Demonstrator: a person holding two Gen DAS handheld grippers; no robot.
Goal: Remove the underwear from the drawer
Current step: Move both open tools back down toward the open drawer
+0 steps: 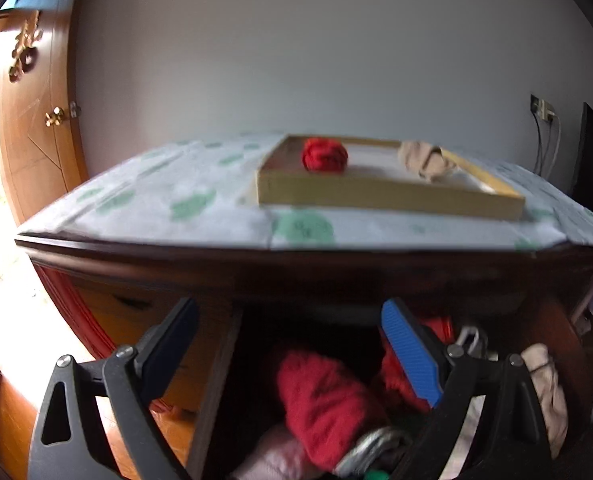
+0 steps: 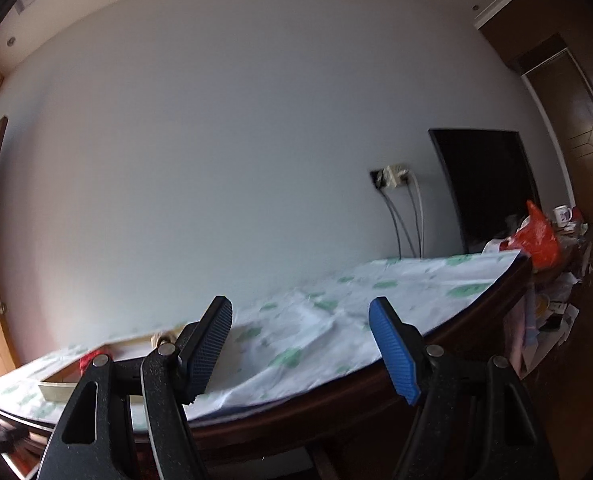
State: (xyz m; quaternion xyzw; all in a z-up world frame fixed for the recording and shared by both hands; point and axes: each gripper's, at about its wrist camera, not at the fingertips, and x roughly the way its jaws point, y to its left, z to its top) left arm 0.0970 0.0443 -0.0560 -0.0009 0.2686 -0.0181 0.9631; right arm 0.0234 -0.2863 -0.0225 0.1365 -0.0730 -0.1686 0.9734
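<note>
In the left wrist view my left gripper [image 1: 292, 344] is open and empty above the open drawer [image 1: 216, 380], which sits under the table edge. Inside lie a dark red piece of underwear [image 1: 324, 396], more red cloth [image 1: 396, 376], a pale pink piece [image 1: 272, 460] and a beige piece [image 1: 544, 380]. On the table a wooden tray [image 1: 376, 196] holds a red balled piece [image 1: 324, 154] and a beige piece [image 1: 426, 160]. My right gripper [image 2: 300, 340] is open and empty, raised before the table edge; the tray [image 2: 56, 390] shows at its lower left.
The table [image 1: 184, 200] wears a white cloth with green spots. A wooden door [image 1: 36, 120] stands at left. A wall socket with cables [image 2: 396, 184], a dark screen [image 2: 484, 188] and an orange bag [image 2: 540, 240] stand at right.
</note>
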